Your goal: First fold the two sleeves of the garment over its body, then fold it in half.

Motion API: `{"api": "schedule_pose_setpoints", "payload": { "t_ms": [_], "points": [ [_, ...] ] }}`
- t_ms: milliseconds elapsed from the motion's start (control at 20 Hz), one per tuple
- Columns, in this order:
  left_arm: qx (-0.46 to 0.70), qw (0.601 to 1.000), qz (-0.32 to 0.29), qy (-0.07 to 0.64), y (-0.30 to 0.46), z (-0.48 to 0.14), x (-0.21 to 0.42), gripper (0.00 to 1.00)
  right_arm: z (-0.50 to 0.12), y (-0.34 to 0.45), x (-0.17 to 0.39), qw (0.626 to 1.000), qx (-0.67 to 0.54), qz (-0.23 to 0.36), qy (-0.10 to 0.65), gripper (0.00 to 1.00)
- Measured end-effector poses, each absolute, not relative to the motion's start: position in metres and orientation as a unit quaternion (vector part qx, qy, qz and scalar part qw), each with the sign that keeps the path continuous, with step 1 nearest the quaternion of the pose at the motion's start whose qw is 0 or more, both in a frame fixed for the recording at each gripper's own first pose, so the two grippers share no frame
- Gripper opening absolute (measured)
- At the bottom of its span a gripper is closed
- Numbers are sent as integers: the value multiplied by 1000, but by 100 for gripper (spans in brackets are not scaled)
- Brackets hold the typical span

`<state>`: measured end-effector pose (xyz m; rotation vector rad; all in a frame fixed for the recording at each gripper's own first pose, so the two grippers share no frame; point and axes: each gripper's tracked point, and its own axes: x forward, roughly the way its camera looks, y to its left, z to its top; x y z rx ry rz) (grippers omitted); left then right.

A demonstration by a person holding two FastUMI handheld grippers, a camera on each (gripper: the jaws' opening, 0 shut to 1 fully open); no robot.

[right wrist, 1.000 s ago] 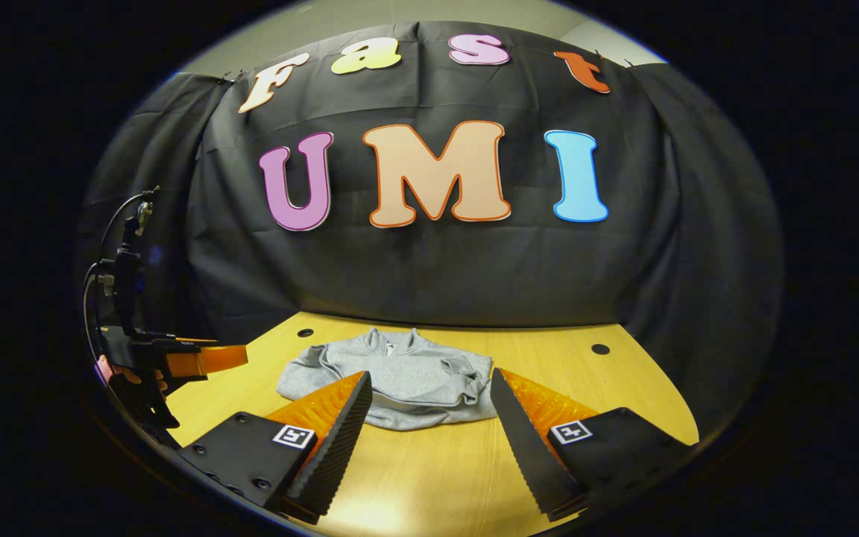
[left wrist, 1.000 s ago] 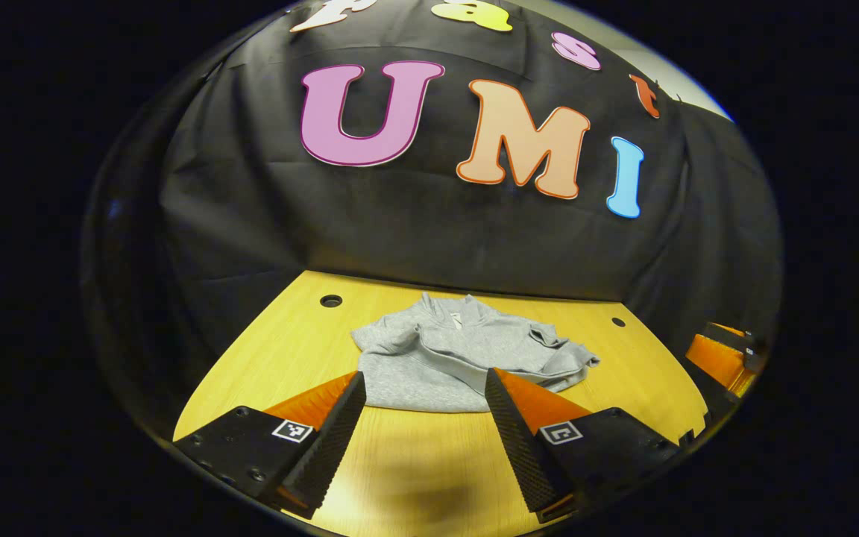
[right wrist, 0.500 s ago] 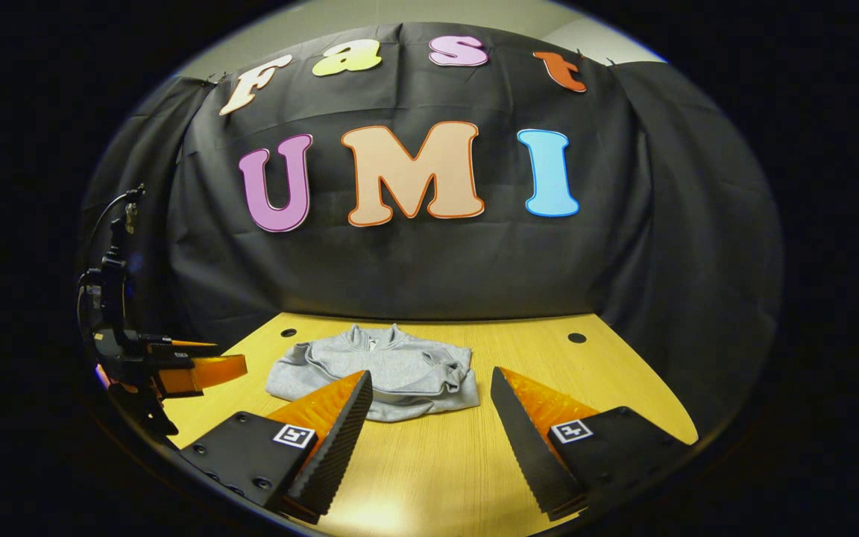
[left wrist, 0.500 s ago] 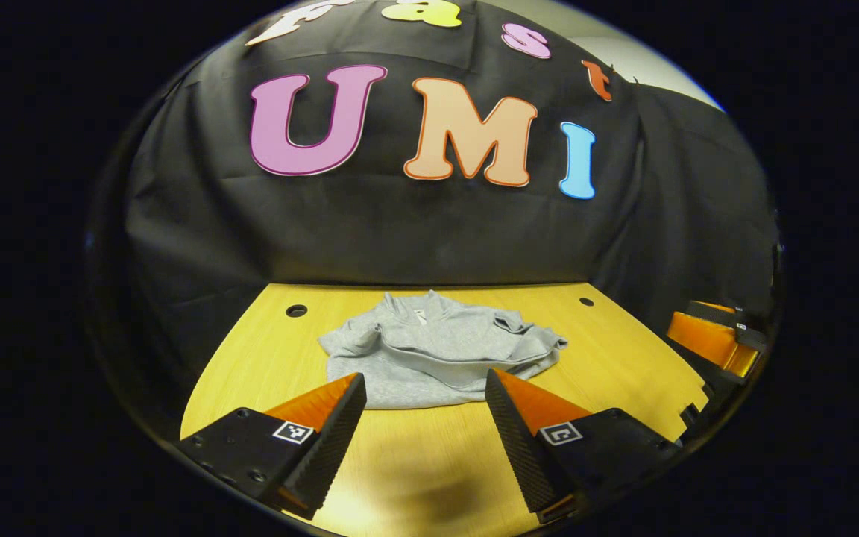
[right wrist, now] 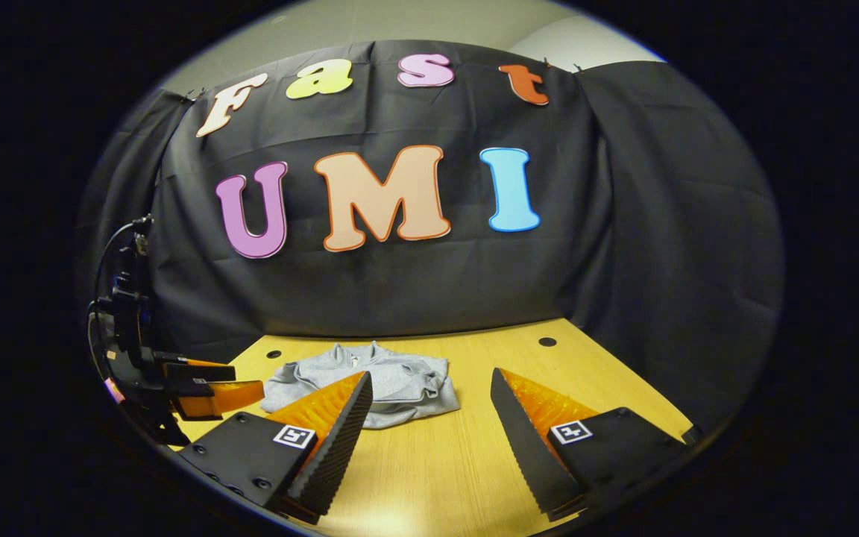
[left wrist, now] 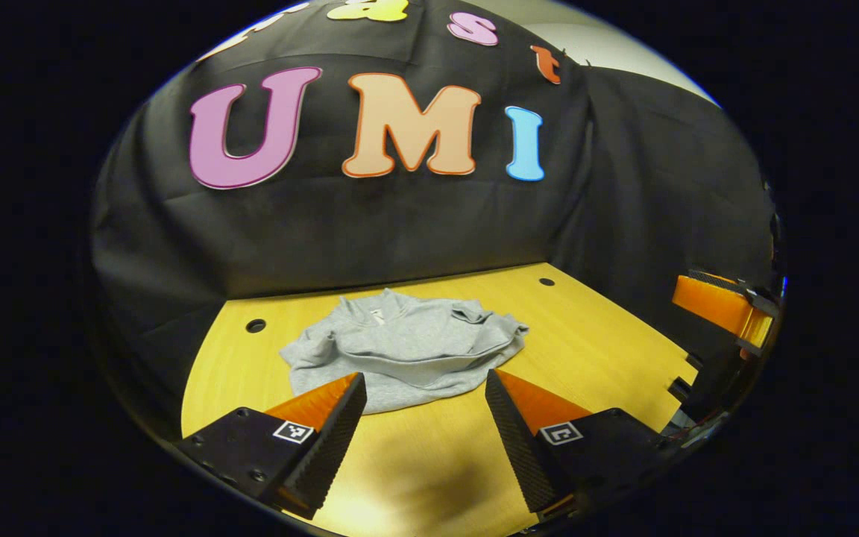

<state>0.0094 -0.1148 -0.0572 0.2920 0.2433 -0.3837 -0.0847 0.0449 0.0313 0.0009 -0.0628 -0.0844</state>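
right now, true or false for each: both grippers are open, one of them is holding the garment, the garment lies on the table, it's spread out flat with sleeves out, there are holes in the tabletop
1. Both grippers are open. True: the left gripper and the right gripper each have their fingers spread apart with nothing between them.
2. One gripper holds the garment. False: the grey garment lies free, beyond both grippers' fingertips.
3. The garment lies on the table. True: it rests on the wooden table, near the back wall.
4. It is spread flat with its sleeves out. False: it is bunched into a compact folded bundle, with no sleeve stretched out to the side.
5. The tabletop has holes. True: a round hole sits beside the garment.
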Motion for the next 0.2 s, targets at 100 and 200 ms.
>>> {"api": "schedule_pose_setpoints", "payload": {
  "t_ms": [100,200],
  "points": [
    [137,957,-220,128,-136,-63,7,93,25,33,-97,997,8,-67,-25,98],
    [127,952,-249,124,-156,-62,3,93,22,24,-110,996,23,-88,-24,98]
  ]
}}
